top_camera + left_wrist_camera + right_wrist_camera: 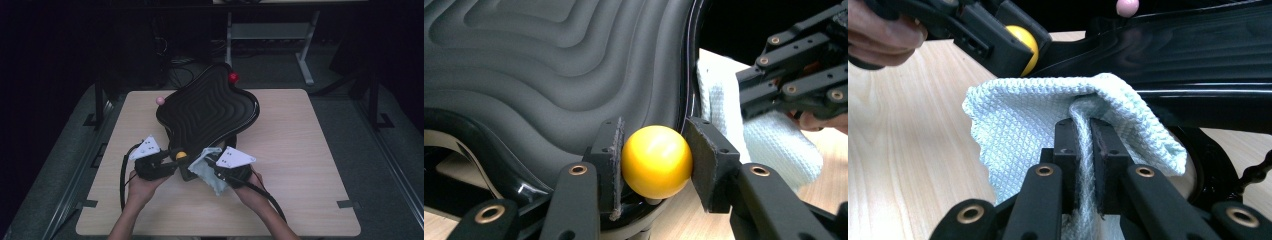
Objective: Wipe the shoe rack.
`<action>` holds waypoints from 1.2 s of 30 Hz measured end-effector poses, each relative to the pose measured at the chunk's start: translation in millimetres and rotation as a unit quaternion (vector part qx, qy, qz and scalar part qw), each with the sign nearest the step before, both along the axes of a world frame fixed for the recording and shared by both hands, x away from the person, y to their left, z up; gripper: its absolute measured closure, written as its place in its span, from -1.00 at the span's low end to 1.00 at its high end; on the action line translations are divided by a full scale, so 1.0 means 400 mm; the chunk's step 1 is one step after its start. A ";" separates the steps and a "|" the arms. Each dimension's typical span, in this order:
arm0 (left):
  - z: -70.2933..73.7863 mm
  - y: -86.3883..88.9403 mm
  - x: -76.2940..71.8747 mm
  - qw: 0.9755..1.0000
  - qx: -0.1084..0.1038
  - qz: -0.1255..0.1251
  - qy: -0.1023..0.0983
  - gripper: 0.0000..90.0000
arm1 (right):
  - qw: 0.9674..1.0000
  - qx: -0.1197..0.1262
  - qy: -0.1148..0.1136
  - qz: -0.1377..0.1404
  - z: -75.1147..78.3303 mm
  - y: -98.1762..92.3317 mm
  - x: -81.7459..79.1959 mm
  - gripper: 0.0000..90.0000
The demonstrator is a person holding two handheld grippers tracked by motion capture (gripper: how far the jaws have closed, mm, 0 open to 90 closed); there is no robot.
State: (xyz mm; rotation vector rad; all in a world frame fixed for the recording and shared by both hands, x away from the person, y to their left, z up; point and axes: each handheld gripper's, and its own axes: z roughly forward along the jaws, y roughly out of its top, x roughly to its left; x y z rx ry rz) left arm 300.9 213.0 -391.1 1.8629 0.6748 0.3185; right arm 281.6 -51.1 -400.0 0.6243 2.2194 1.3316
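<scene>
A black wavy tray (210, 107) with stepped ridges sits tilted on the wooden table (300, 150). It has ball knobs at its corners: a yellow one (181, 155), a pink one (160, 100) and a red one (233, 77). My left gripper (655, 159) is shut on the yellow knob (656, 161), one pad pressed against each side. My right gripper (1083, 150) is shut on a pale green waffle cloth (1023, 125), which drapes over its jaws and lies against the tray's glossy rim (1198, 85). In the high view the cloth (207, 167) sits at the tray's near edge.
The table's right half and near edge are bare wood. Dark floor, a metal desk frame (305, 60) and cables lie beyond the table's far edge. In the left gripper view the other gripper (804, 75) and cloth (769, 145) sit at the right.
</scene>
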 end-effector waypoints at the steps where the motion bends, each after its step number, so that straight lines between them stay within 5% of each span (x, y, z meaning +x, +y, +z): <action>1: 0.000 0.000 0.000 1.000 0.000 0.000 0.000 0.34 | 1.000 -0.001 0.001 -0.004 0.005 -0.009 0.004 0.83; 6: 0.001 -0.001 0.000 1.000 0.001 0.000 0.000 0.34 | 1.000 0.005 -0.002 -0.021 0.024 -0.035 0.016 0.83; 12: 0.001 0.000 0.001 1.000 0.001 -0.001 0.001 0.34 | 1.000 -0.006 0.003 0.012 -0.012 0.017 -0.007 0.83; 17: 0.000 0.000 0.000 1.000 0.001 0.000 0.001 0.34 | 1.000 0.014 0.004 -0.022 0.013 -0.039 0.019 0.83; 24: 0.000 0.000 0.000 1.000 0.000 -0.001 0.000 0.34 | 1.000 0.010 0.004 -0.014 0.006 -0.032 0.017 0.83; 30: 0.000 -0.004 -0.002 1.000 0.002 0.000 -0.001 0.34 | 0.998 0.025 -0.003 -0.055 0.047 -0.105 0.045 0.83; 36: 0.000 -0.003 -0.001 1.000 0.002 -0.003 -0.001 0.34 | 0.999 0.013 -0.001 -0.038 0.021 -0.065 0.031 0.83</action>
